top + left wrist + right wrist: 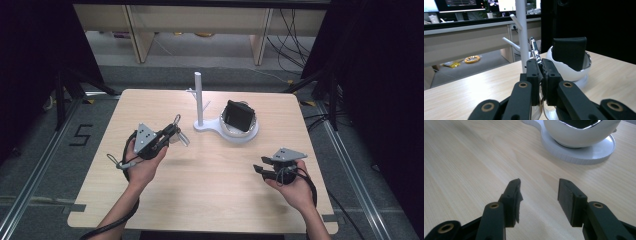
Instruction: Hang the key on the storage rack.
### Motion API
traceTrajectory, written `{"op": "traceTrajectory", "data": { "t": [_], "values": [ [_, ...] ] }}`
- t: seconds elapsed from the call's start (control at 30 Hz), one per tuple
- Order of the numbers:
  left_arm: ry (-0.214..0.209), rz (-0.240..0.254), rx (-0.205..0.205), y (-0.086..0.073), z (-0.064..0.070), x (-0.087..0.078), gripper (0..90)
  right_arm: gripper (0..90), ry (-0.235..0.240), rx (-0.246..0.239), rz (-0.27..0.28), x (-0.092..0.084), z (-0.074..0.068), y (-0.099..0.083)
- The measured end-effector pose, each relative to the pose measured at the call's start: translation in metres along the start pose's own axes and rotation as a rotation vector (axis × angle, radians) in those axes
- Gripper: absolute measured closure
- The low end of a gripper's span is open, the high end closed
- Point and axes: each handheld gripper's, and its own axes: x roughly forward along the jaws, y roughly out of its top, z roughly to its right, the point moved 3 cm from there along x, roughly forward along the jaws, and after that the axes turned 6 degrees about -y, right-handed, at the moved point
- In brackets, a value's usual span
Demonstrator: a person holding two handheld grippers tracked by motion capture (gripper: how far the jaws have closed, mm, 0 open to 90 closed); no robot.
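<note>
A white peg stand (199,100) (521,30) rises from a white base with a bowl (250,131) (569,72) (579,135) at the table's far middle. A black, wallet-like thing (237,116) (569,52) leans in the bowl. My left gripper (172,131) (541,66) hovers left of the stand, shut on a shiny metal clip or ring (176,120) (535,51) that sticks up past its jaws. Something pale and clear hangs under them. My right gripper (260,165) (539,192) is low over the table's front right, open, with bare wood between its jaws.
The light wooden table (210,185) ends close to both hands at the front. Black curtains stand on both sides. Behind the table are desk legs (137,35) and loose cables (295,45) on the floor. A taped "5" (81,135) marks the floor at the left.
</note>
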Motion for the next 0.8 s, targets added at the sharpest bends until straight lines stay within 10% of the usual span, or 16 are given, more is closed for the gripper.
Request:
{"op": "traceTrajectory", "data": {
  "t": [0.33, 0.8],
  "values": [
    [0.080, 0.003, 0.019, 0.009, -0.013, 0.021, 84.9, 54.7, -0.011, 0.090, 0.023, 0.003, -0.006, -0.015],
    [0.170, 0.005, 0.062, 0.027, -0.021, 0.052, 84.8, 54.9, -0.017, 0.053, 0.049, 0.003, -0.002, -0.013]
  ]
}}
